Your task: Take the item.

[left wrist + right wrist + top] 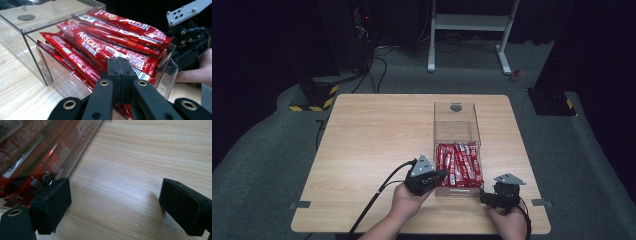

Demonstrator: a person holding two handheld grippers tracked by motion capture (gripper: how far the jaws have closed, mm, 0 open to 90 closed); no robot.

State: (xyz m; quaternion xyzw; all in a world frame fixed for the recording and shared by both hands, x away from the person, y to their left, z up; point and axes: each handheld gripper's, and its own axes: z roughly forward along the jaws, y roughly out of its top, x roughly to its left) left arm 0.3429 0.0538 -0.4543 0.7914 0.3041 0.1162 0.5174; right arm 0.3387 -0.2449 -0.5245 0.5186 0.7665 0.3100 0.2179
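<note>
A clear plastic box (455, 120) stands on the wooden table (372, 140), its near half packed with several red Nescafe sachets (458, 165). My left gripper (443, 174) sits at the box's near left corner. In the left gripper view its jaws (118, 75) are shut pad against pad just in front of the sachets (95, 47), and I see nothing between them. My right gripper (484, 198) rests low at the box's near right corner. Its jaws (112, 205) stand wide open over bare wood, the left pad (53, 202) close beside the box wall (75, 157).
The far half of the box (32, 50) holds no sachets, and its lid has a round hole (26, 17). The other hand and its gripper (186, 47) show beyond the box in the left gripper view. A white frame (472, 22) stands on the floor behind the table.
</note>
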